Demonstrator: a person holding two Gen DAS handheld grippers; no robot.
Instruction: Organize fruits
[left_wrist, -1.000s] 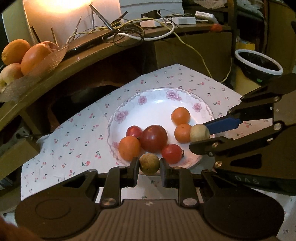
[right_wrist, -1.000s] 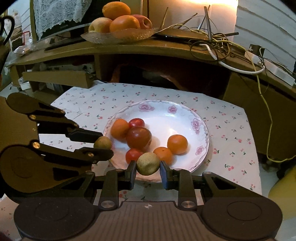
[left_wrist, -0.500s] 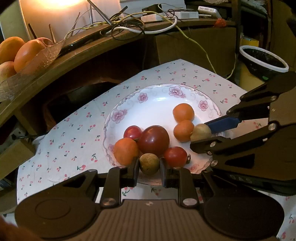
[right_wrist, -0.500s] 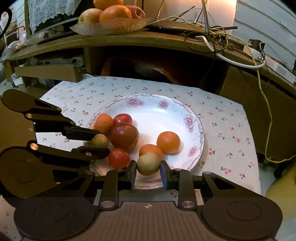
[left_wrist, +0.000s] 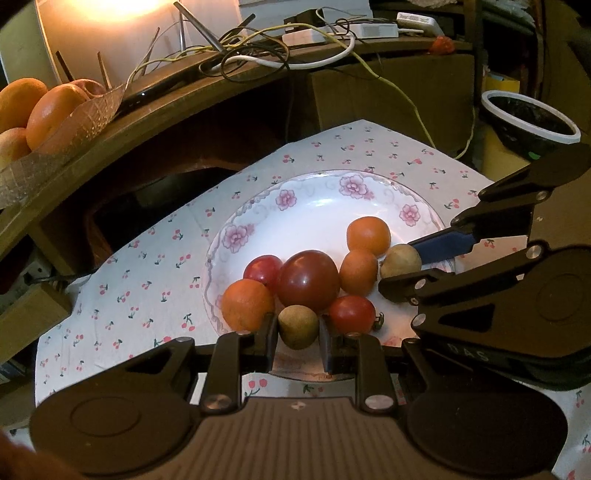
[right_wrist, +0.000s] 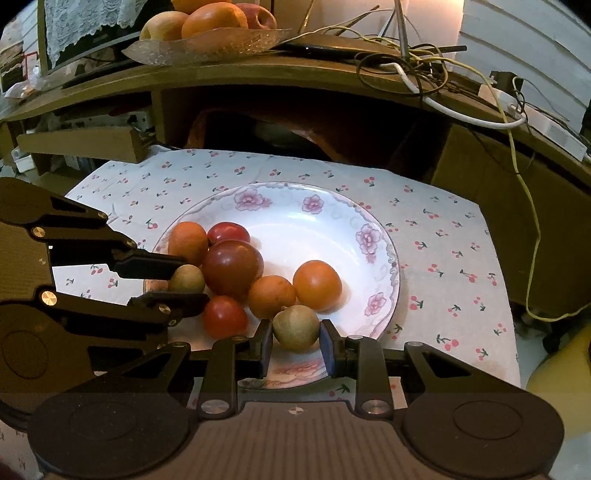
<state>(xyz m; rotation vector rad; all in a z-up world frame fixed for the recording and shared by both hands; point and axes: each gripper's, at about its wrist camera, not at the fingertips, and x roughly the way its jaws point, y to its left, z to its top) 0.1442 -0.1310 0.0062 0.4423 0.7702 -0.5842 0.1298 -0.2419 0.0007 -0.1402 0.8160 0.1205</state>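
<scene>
Both grippers have crept forward over the plate (right_wrist: 384, 254) since a second ago, each carrying its fruit along: the pile on the plate now sits closer in front of the jaws than it did.

On the left gripper (left_wrist: 297, 334) the jaws are closed on a small brownish-green fruit (left_wrist: 297, 326), pinched across its middle and held low over the near rim, with an orange fruit (left_wrist: 246, 308) just beside the left jaw and a red tomato (left_wrist: 352, 314) just beside the right jaw. Straight ahead of those jaws lies the big dark tomato (left_wrist: 308, 284).

On the right gripper (right_wrist: 295, 341) the jaws clamp a pale green fruit (right_wrist: 295, 326) the same way, over the near part of the plate, with two orange fruits (right_wrist: 317, 284) just ahead of it.

Each held fruit looks light, firm and round, with a dull skin that should not slip much, though a round shape can roll out if pinched off-centre; a hold across the widest part is the safe one. The tomatoes look softer and thin-skinned, so I judge a gentle squeeze and a low release best, lest anything bruise or roll off onto the cherry-print cloth (right_wrist: 443, 236) covering the bench.
</scene>
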